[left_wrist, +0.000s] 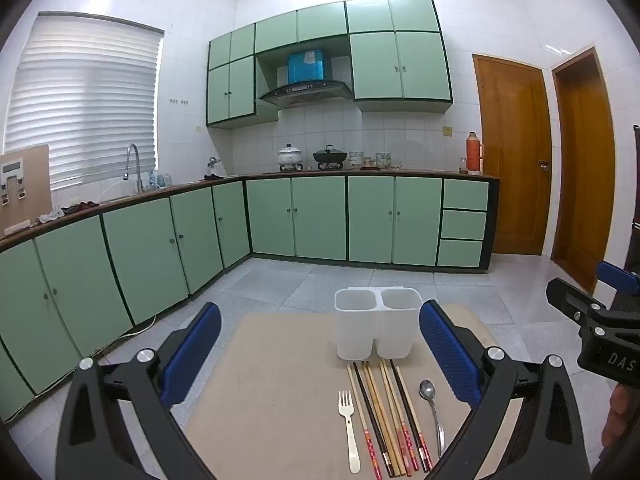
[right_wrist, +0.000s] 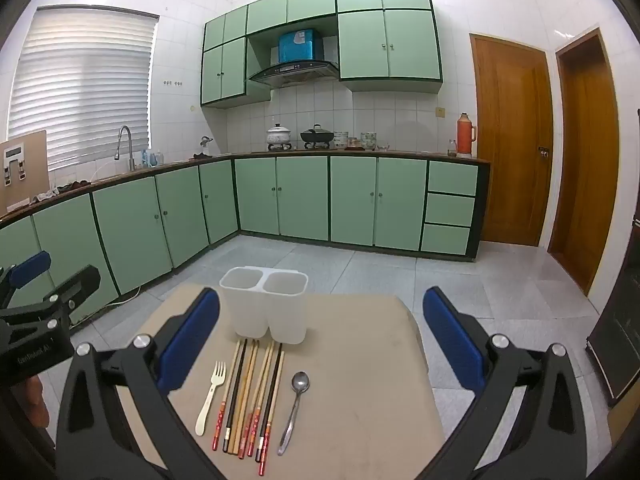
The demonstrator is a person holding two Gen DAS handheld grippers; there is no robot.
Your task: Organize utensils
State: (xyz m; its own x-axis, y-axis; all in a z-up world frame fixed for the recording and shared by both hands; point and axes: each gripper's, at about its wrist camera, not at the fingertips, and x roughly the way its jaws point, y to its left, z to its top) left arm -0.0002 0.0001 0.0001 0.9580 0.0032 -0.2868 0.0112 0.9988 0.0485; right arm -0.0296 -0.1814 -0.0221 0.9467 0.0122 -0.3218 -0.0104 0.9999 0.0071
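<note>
A white two-compartment utensil holder (left_wrist: 376, 322) (right_wrist: 265, 304) stands upright and empty at the far side of a small tan table (left_wrist: 276, 392) (right_wrist: 360, 360). In front of it lie a cream plastic fork (left_wrist: 348, 428) (right_wrist: 211, 396), several chopsticks (left_wrist: 390, 416) (right_wrist: 252, 392) side by side, and a metal spoon (left_wrist: 432, 408) (right_wrist: 295, 404). My left gripper (left_wrist: 320, 356) is open and empty above the table's near left. My right gripper (right_wrist: 320, 340) is open and empty above the near right. Each gripper shows at the other view's edge.
The table stands on a grey tiled kitchen floor (right_wrist: 480, 280). Green base cabinets (left_wrist: 320, 220) run along the left and far walls, with a sink, pots and a red thermos on the counter. Two wooden doors (left_wrist: 516, 152) are at the right.
</note>
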